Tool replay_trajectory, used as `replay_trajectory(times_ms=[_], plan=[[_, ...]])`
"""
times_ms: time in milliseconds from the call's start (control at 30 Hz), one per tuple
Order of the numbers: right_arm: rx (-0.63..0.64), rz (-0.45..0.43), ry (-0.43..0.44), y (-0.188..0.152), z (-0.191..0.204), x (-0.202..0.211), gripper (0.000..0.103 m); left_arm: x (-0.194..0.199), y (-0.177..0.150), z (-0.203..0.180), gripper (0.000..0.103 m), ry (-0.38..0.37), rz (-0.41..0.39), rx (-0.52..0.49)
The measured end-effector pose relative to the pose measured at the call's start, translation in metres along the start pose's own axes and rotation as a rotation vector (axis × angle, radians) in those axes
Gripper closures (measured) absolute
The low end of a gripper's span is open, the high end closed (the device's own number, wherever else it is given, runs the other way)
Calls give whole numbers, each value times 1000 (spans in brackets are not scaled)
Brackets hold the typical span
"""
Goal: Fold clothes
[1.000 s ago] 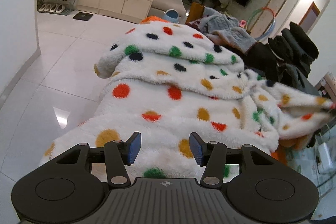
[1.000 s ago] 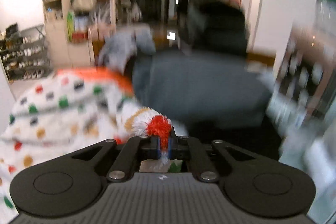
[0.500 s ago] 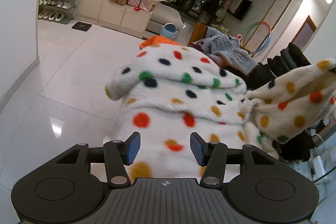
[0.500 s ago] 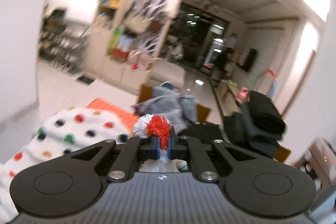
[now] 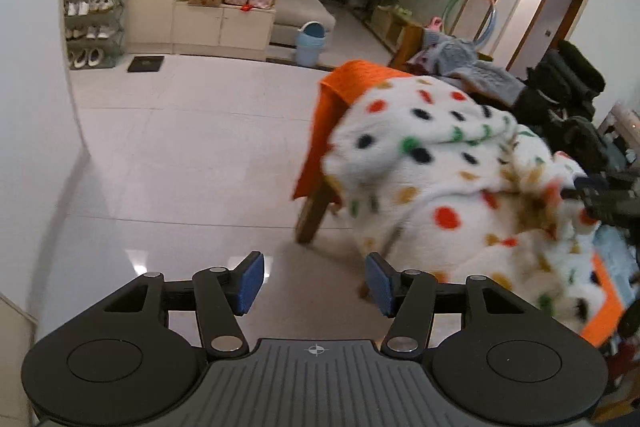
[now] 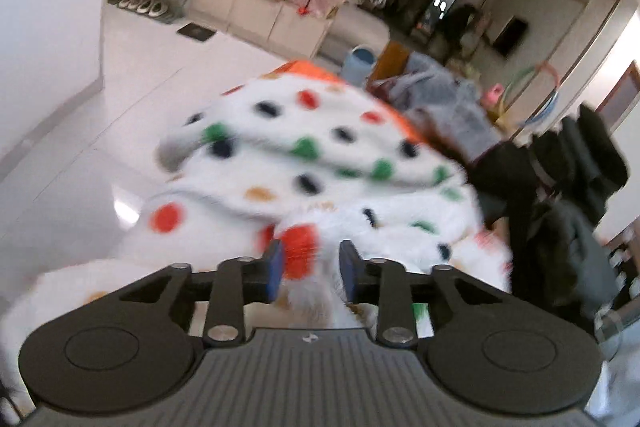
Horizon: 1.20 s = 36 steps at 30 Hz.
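The right gripper (image 6: 311,269) has just been opening its jaws; fleece of the spotted garment (image 6: 316,163) lies between the blue pads, no longer pinched. The left gripper (image 5: 315,283) stands released and empty over the floor (image 5: 192,147). The garment is heaped on the desk, draping over its near-left corner, atop an orange cloth (image 5: 340,91).
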State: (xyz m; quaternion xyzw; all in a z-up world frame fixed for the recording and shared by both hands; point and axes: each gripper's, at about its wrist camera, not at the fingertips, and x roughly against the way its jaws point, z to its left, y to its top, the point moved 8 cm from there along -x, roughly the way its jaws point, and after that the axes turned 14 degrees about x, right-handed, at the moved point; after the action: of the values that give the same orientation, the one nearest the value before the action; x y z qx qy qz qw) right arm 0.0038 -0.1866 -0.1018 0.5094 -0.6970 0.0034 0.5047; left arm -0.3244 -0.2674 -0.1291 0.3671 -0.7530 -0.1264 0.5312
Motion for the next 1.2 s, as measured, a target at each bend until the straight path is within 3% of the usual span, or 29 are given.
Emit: replay_trajectory(times_ms=[67, 167, 400, 567, 800, 933, 1200], plan=[[-12, 5, 14, 4, 22, 4, 59, 3, 14, 13, 42, -9, -6, 1], [-66, 0, 17, 8, 38, 15, 58, -8, 32, 19, 42, -18, 0, -6], [-282, -30, -17, 2, 18, 26, 58, -32, 67, -9, 41, -111, 24, -50], [-478, -14, -96, -7, -4, 18, 58, -65, 89, -37, 41, -220, 86, -137], [-889, 18, -284, -40, -19, 17, 58, -111, 124, -87, 38, -394, 177, -387], [-1134, 31, -371, -66, -15, 31, 58, -135, 137, -119, 37, -466, 252, -447], [-1281, 49, -503, -100, -1, 58, 58, -170, 129, -208, 36, -575, 377, -507]])
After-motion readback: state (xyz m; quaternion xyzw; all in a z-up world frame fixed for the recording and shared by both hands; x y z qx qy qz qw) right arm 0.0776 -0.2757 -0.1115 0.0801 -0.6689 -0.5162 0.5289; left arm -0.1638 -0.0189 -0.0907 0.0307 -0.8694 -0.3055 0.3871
